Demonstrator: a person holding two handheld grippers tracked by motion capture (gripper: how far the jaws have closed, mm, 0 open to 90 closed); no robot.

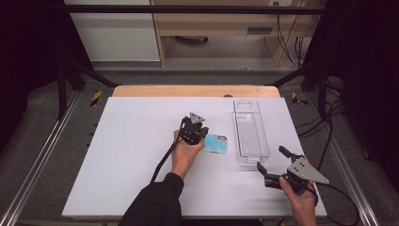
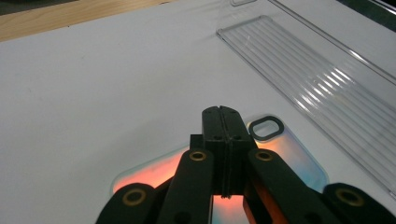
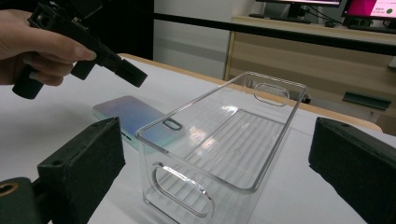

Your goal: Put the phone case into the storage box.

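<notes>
Clear bin (image 1: pixel 250 133) sat on white bench (image 1: pixel 136 155), phone (image 1: pixel 217 144) just beside it. L gripper (image 1: pixel 196 135) fingers pressed together over phone; R gripper (image 1: pixel 272 158) fingers spread wide near bin.

A white worktop (image 1: pixel 131 155) is seen on a wooden base (image 1: pixel 188 91); a wooden cabinet (image 1: pixel 221 23) and cables (image 1: pixel 291 42) are seen behind.

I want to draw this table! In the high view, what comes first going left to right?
Left gripper → phone case → clear bin → right gripper.
</notes>
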